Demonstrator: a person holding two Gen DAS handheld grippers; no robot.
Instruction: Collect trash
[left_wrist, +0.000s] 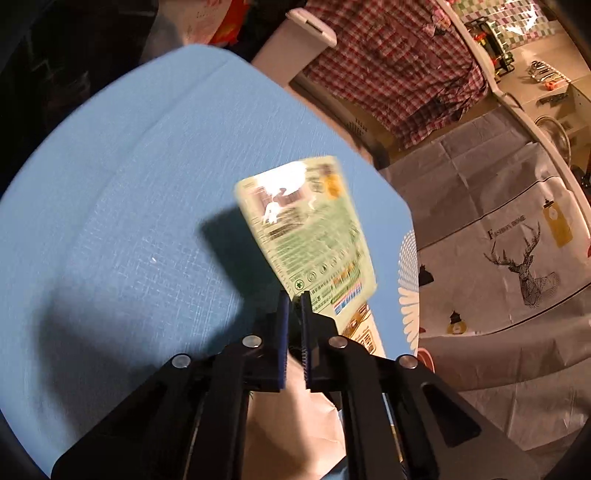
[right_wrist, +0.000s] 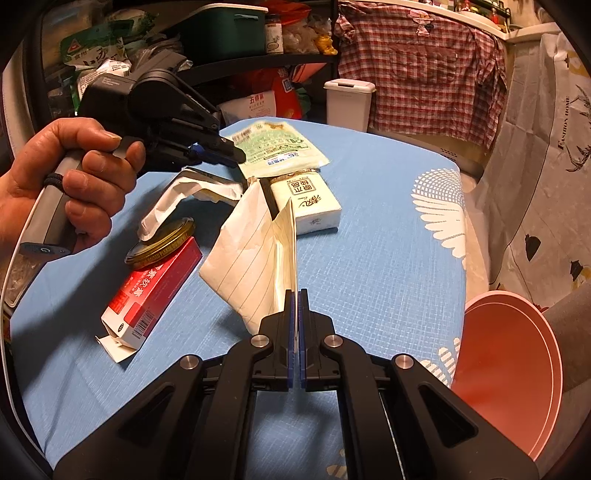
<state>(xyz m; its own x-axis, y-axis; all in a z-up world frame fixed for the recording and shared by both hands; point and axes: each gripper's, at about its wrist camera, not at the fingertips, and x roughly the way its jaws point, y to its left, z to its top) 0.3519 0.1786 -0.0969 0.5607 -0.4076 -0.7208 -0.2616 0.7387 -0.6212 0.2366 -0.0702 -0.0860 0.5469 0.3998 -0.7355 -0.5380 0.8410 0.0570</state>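
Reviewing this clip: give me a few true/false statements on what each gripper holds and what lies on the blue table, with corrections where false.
1. The left gripper is shut on the green packet. True.
2. The right gripper is open and holds nothing. False: it is shut on the lined paper.
3. A gold lid rests on the red box. True.
4. The pink bin stands in the middle of the blue table. False: it is beside the table's right edge, lower down.
5. The tissue pack lies on the table. True.
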